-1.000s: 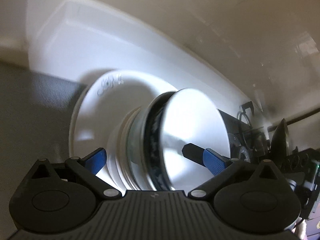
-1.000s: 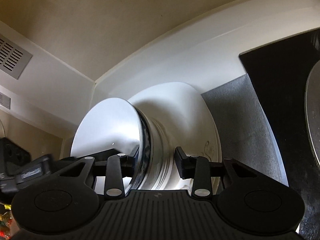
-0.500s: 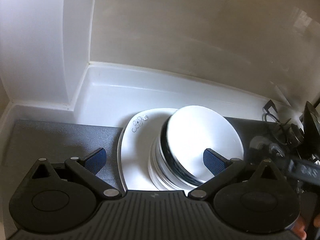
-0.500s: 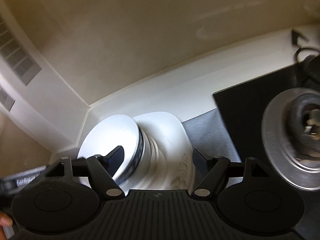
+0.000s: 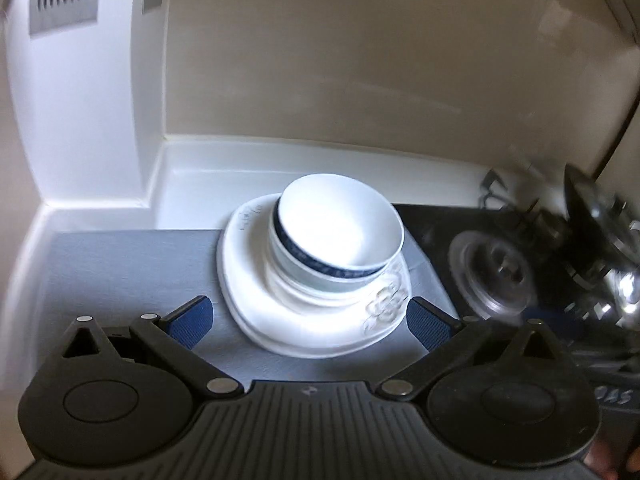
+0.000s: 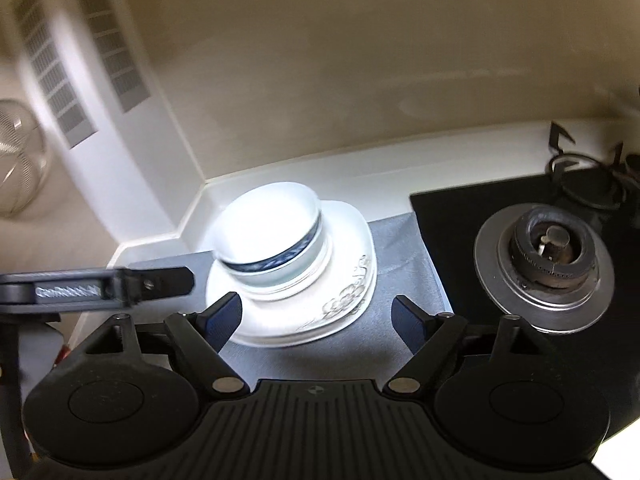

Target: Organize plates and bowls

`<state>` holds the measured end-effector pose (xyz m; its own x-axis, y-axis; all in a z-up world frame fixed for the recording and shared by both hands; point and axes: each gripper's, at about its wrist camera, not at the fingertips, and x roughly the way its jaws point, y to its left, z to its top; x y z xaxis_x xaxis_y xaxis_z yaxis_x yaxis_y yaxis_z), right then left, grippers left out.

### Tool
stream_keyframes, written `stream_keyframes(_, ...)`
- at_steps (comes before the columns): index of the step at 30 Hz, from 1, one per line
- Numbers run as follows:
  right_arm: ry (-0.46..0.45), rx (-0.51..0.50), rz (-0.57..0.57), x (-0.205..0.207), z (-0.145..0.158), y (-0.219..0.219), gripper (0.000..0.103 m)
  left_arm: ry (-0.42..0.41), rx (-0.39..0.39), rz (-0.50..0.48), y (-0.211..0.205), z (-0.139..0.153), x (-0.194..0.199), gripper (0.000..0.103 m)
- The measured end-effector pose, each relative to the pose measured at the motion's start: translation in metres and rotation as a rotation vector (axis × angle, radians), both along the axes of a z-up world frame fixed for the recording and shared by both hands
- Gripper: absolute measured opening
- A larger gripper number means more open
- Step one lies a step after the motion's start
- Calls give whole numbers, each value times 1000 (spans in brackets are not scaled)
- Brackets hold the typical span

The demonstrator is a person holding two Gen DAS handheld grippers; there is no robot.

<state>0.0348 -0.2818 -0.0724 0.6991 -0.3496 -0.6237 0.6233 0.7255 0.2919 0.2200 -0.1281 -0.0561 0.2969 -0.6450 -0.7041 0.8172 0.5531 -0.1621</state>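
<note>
The stack is sitting in the back left corner of the grey textured mat (image 5: 120, 264), close against the white raised ledge (image 5: 248, 168) under the beige wall. A white squarish ceramic plate with a grey flower print (image 5: 320, 320) is carrying a few nested white bowls, and the white bowl with the blue band under its rim (image 5: 340, 232) is lying on top, mouth upward but tilting a little, its opening leaning towards the right edge of the mat. The pile's axis is running roughly vertical; the plate, being nearly square, is showing no real long axis.

The left gripper (image 5: 310, 316) is hanging clear above the near edge of the plate, jaws wide apart and holding nothing. The right gripper (image 6: 316, 316) has just been opening its jaws; they are standing apart with nothing between them, the plate lying well below.

The step looks like a release and withdrawal. Doing it well probably means keeping both sets of fingers clear of the rims, since the tilted top bowl could rock, and steering away from the steel gas burner (image 6: 548, 248) at the mat's right edge.
</note>
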Motion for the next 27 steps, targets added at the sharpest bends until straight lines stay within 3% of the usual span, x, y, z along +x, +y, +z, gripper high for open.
stream_keyframes(2, -12, -14, 24, -5, 4, 8, 87, -35, 22, 3, 4, 1, -12, 103)
stream_keyframes(6, -21, -10, 73, -10, 9, 11, 92, -27, 54, 47, 4, -5, -20, 103)
stream_keyframes(12, -17, 18, 126, -1, -5, -15, 95, -56, 120, 126, -12, -24, -13, 103)
stream_keyframes(21, -38, 106, 98, 19, -35, -79, 95, 48, 114, 302, -3, -54, 45, 103)
stream_keyframes(27, -10, 209, 89, 48, -84, -136, 95, 170, 95, 334, -17, -95, 92, 103)
